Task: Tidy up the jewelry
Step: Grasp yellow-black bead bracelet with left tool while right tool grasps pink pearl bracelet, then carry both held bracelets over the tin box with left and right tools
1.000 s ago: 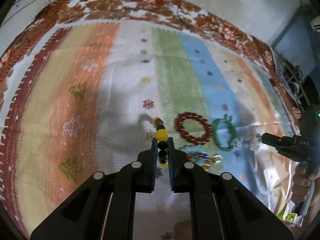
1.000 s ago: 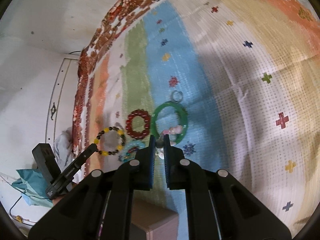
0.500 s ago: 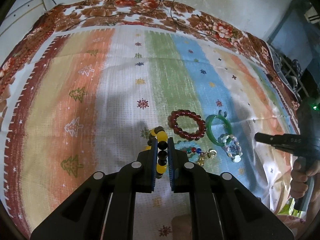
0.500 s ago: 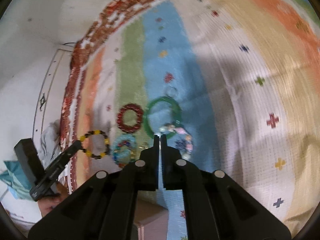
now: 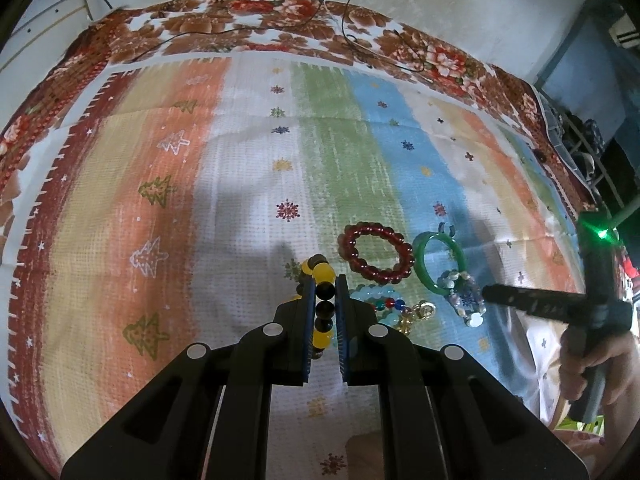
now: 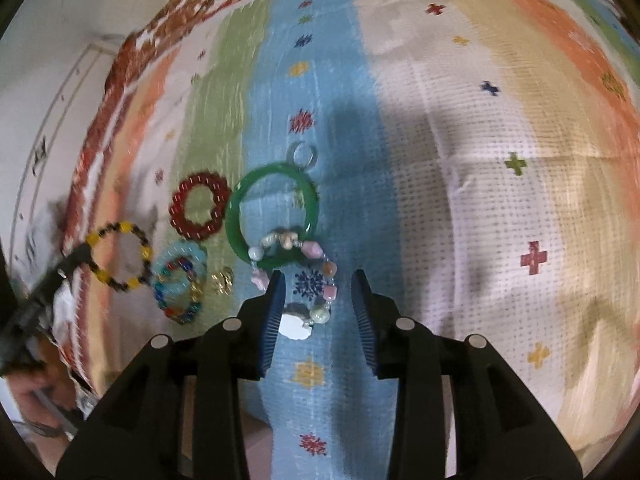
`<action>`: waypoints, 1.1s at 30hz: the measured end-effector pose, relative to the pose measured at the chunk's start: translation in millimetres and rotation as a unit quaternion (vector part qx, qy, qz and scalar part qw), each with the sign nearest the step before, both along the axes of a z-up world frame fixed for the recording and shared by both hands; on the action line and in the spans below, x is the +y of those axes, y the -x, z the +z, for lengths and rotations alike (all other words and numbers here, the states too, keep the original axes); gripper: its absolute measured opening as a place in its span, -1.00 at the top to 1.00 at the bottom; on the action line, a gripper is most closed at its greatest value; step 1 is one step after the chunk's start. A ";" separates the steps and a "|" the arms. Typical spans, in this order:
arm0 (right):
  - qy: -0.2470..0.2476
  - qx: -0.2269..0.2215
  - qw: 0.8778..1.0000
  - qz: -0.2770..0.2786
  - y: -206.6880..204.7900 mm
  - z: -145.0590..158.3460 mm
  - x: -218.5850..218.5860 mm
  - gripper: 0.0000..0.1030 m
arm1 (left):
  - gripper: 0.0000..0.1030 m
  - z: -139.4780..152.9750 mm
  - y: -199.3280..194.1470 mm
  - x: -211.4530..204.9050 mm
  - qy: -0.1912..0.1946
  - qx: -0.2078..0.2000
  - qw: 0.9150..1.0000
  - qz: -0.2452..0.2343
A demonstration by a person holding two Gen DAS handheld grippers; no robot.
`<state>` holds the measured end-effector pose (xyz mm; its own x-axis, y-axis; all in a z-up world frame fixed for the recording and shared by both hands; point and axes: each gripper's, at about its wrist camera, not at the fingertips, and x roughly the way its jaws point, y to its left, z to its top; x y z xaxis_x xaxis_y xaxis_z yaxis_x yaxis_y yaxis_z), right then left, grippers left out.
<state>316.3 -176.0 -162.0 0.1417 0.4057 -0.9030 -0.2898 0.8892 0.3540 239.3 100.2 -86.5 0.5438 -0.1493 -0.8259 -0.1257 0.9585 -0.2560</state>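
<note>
Left claw (image 5: 324,300) clamped on the yellow-and-black beaded bracelet (image 5: 323,304), just left of the dark red beaded bracelet (image 5: 375,253) on the striped woven cloth (image 5: 248,184); right claw (image 6: 318,306) spread apart around the near end of the pastel stone-bead bracelet (image 6: 296,276), which overlaps the glossy green bangle (image 6: 272,216). Only in the right wrist view: whole yellow-and-black loop (image 6: 118,256) and small clear ring (image 6: 303,155) beyond the bangle. Between red bracelet and claws: pale blue and multicoloured bead bracelets (image 6: 180,282), small gold charm (image 6: 222,279).
</note>
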 end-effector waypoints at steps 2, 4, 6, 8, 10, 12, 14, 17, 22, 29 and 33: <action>0.011 0.003 1.000 0.010 2.0 -5.5 5.4 0.30 | 0.82 1.9 0.4 -1.1 0.000 -0.003 1.000 -0.002; 0.019 0.004 1.000 0.012 2.8 -8.8 7.8 0.30 | 0.82 4.0 1.3 -2.8 0.002 -0.005 1.000 -0.004; 0.020 0.003 1.000 0.010 2.6 -11.2 8.1 0.30 | 0.82 5.5 1.5 -4.0 0.002 -0.007 1.000 -0.006; 0.022 -0.001 1.000 0.007 3.3 -12.4 8.1 0.37 | 0.82 6.8 1.8 -5.6 0.001 -0.009 1.000 -0.007; 0.034 -0.007 0.999 0.005 4.2 -14.5 8.6 0.53 | 0.82 7.7 2.5 -6.9 0.001 -0.009 1.000 -0.008; 0.038 -0.008 0.999 0.001 4.0 -17.2 6.8 0.67 | 0.82 8.2 2.9 -7.9 0.000 -0.010 1.000 -0.008; 0.038 -0.007 0.999 -0.002 2.5 -17.8 5.9 0.76 | 0.82 8.7 3.1 -8.2 0.001 -0.010 1.000 -0.008; 0.035 -0.005 0.999 -0.004 2.1 -16.8 1.7 0.81 | 0.82 10.7 4.2 -8.7 0.002 -0.012 1.000 -0.007; 0.022 -0.003 1.000 -0.005 6.3 -7.2 -0.6 0.82 | 0.82 17.9 6.9 -9.2 0.007 -0.018 1.000 -0.007; 0.005 -0.034 0.999 -0.001 20.5 28.6 0.6 0.82 | 0.82 32.7 17.2 -13.4 0.018 -0.034 0.999 -0.009; -0.001 -0.055 0.998 0.007 31.5 47.9 6.9 0.82 | 0.82 41.4 23.1 -18.1 0.021 -0.043 0.999 -0.012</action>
<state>284.8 -169.1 -114.1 0.2342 0.4106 -0.8812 -0.3404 0.8837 0.3213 216.2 82.1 -45.1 0.6078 -0.1977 -0.7691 -0.0781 0.9489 -0.3056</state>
